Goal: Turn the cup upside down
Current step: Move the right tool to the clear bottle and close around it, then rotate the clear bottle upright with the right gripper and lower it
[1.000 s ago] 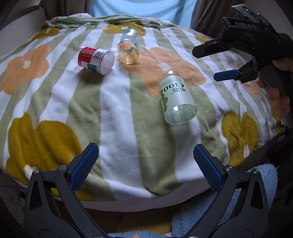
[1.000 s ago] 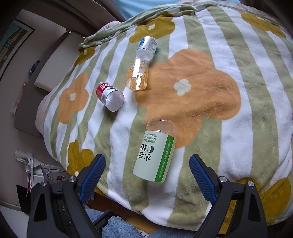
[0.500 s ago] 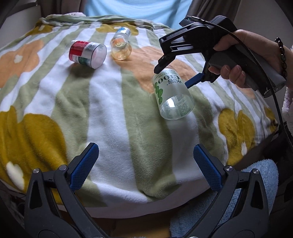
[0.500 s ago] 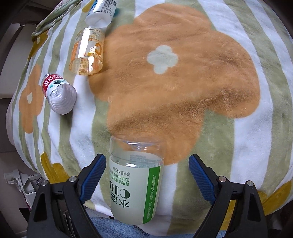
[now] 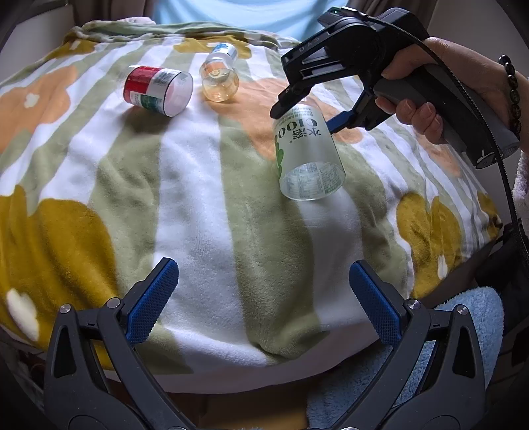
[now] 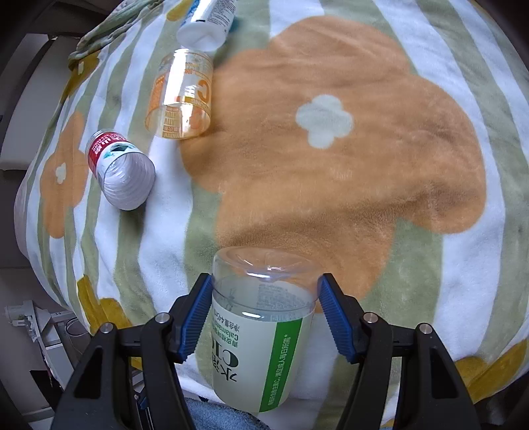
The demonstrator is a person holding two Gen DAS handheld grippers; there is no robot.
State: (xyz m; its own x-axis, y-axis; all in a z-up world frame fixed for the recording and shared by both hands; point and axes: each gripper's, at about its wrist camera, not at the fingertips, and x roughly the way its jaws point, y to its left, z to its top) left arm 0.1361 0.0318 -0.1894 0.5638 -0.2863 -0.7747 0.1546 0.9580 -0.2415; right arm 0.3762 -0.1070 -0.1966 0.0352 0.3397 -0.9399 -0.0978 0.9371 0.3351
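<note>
Right wrist view, right gripper: jaws closed on the green-label cup, near its closed base.
Cup: on its side, mouth toward the near edge of the flowered blanket.
Left gripper: jaws wide, holding nothing, over the near edge.
Far side: red-label cup, orange cup, white bottle, all lying down.

We see a blanket striped white and sage green, with orange and mustard flowers. The clear cup bears a pale green label with a darker green band. Toward the blanket's far edge lie a red-and-white cup and an orange-printed one.
</note>
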